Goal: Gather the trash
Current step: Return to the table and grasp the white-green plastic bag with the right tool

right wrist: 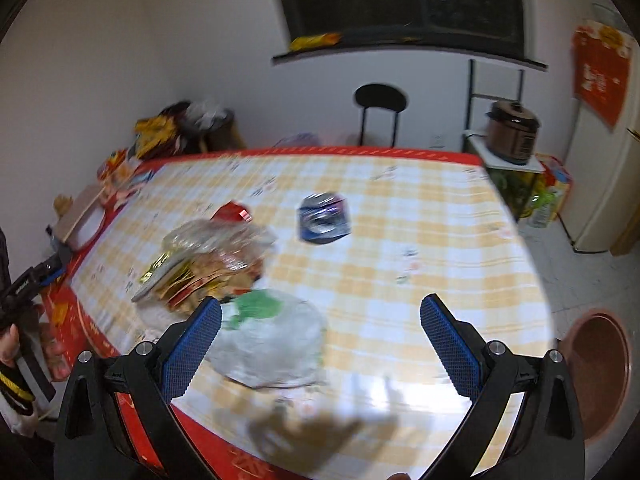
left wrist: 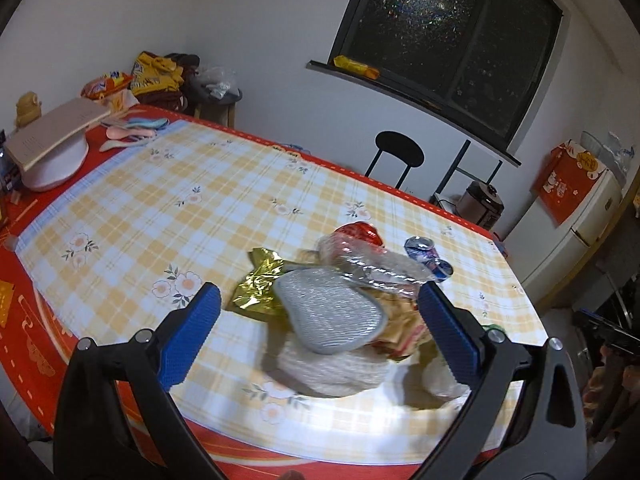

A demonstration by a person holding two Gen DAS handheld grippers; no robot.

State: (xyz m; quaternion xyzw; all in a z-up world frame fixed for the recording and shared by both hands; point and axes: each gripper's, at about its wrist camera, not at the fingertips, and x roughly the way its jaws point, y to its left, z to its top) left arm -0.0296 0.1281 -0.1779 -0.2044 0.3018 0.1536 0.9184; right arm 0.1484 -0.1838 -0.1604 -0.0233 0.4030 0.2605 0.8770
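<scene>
With both the left gripper [left wrist: 320,312] and right gripper [right wrist: 320,320] spread wide and empty over the heaped foil-and-plastic wrapper pile [left wrist: 320,308], a careless closing could squeeze only slippery film, scattering pieces toward the crushed blue drinks can [right wrist: 323,219] farther right

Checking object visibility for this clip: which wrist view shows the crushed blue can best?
The right wrist view: the crushed blue can lies alone on the checked tablecloth, fully exposed though slightly blurred. In the left wrist view the can sits behind the trash pile, partly hidden.
</scene>
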